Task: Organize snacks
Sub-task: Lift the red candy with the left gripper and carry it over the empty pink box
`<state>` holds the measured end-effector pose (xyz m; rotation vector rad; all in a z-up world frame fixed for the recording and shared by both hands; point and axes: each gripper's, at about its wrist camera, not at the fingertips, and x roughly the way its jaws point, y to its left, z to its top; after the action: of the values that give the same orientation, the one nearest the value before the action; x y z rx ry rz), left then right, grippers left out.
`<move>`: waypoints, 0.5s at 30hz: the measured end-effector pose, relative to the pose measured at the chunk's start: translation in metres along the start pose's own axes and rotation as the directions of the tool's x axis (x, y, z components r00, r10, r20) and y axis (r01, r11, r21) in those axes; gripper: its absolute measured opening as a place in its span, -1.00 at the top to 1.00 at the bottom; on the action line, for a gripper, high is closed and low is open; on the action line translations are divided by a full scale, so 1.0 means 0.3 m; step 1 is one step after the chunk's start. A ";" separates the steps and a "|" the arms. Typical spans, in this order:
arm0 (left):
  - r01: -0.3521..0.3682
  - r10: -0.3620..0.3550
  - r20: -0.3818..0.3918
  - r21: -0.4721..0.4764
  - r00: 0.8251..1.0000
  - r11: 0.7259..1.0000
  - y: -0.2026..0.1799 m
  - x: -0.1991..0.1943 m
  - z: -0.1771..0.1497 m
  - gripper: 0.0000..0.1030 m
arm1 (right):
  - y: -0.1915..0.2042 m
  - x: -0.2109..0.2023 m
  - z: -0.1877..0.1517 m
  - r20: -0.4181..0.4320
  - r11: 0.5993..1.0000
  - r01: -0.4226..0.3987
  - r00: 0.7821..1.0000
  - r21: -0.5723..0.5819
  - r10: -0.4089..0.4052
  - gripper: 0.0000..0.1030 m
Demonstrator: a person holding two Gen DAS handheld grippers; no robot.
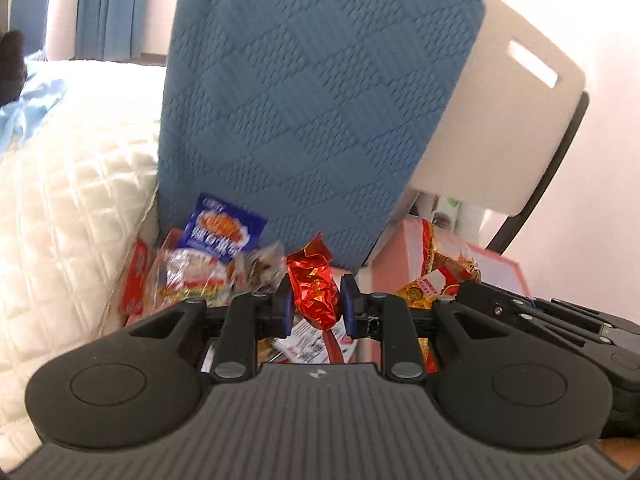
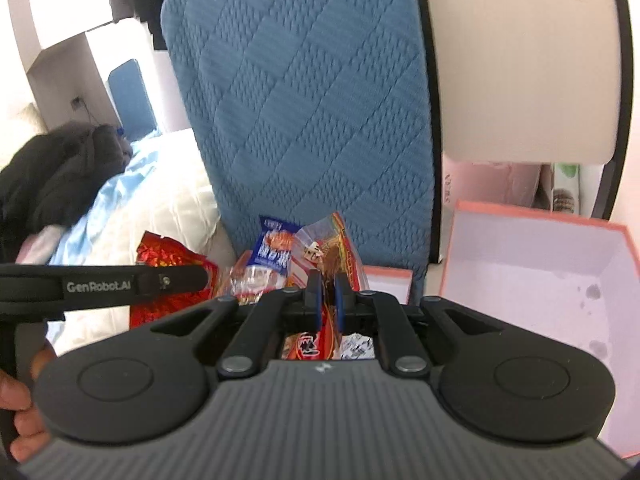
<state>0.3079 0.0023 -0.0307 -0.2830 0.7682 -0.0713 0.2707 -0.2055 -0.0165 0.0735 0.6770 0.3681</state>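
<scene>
Left tool (image 1: 315, 307) tight on upright red foil snack (image 1: 314, 286) — long axis vertical; right tool (image 2: 325, 304) pinching clear-and-red packet (image 2: 326, 254)

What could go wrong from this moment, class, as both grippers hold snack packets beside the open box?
1. The left gripper pinches a crinkled red foil packet near its middle; slippery foil might slide out.
2. The right gripper grips a clear-and-red packet by a thin edge; it might tear or drop before reaching the pink box.
</scene>
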 end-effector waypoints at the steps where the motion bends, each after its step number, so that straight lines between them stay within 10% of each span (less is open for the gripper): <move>1: 0.006 -0.006 0.008 0.003 1.000 1.000 -0.019 -0.012 0.010 0.48 | -0.004 -0.010 0.013 0.008 1.000 0.009 1.000 -0.007 -0.009 0.80; 15: 0.098 -0.105 0.091 0.071 0.990 0.993 -0.332 -0.075 0.097 0.47 | -0.154 -0.193 0.147 0.119 0.997 0.077 0.990 -0.013 -0.075 0.80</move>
<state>0.3160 -0.0829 0.0321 -0.2605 0.6555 -0.1781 0.2709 -0.2669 0.0438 0.0519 0.5579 0.2937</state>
